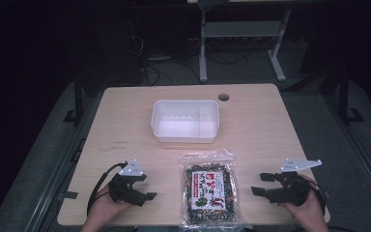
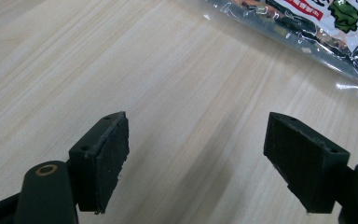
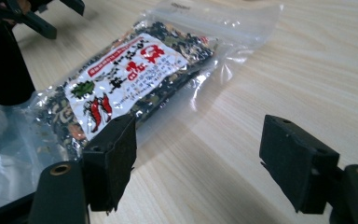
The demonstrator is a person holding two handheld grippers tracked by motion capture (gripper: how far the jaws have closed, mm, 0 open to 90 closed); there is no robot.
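A clear plastic bag of dark dried food with a white and red label point(image 1: 208, 188) lies flat near the table's front edge, between my two grippers. To its left, my left gripper point(image 1: 145, 187) rests open and points right at the bag. The left gripper view has its pads point(image 2: 100, 161) wide apart over bare wood, with the bag point(image 2: 317, 28) at the top right. On the bag's right side, my right gripper point(image 1: 260, 184) is open and points left. Its own view sets the bag point(image 3: 130, 79) just beyond its open fingertips point(image 3: 198, 163), with nothing between them.
An empty white plastic tub point(image 1: 185, 121) stands at the middle of the wooden table point(image 1: 125, 111), behind the bag. A round cable hole point(image 1: 223, 96) sits near the far edge. Dark floor, cables and a desk frame point(image 1: 241, 43) lie beyond. The left gripper point(image 3: 32, 18) appears far off.
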